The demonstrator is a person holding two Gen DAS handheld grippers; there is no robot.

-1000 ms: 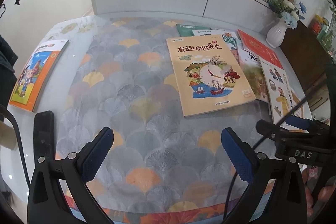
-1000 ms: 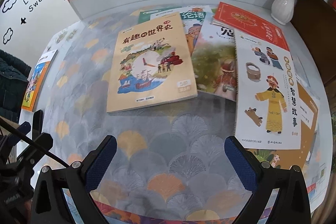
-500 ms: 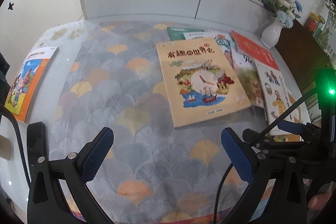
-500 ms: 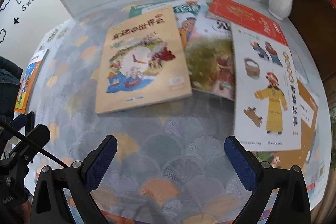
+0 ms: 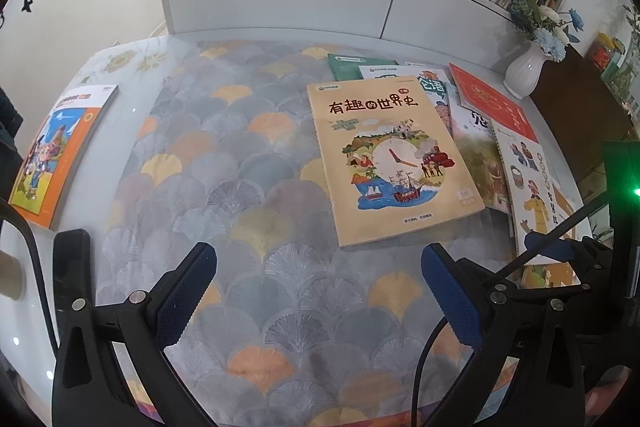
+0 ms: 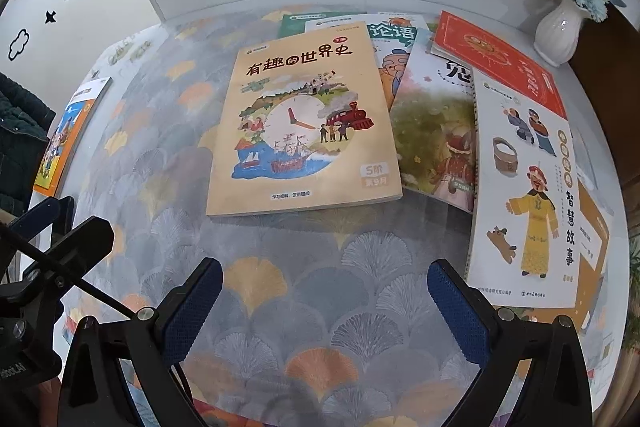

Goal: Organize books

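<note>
Tan book [image 6: 304, 119] lay dead ahead of right gripper [image 6: 325, 301], long axis pointing away; left gripper [image 5: 319, 289] farther off; both jaws wide apart, empty.

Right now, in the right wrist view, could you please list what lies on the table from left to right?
Orange book → tan clock-cover book → white book with a yellow-robed figure → white vase.

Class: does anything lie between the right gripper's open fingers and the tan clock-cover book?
Nothing visible does. Only bare patterned tablecloth separates the right gripper from the tan book; the other books lie beside it.
</note>
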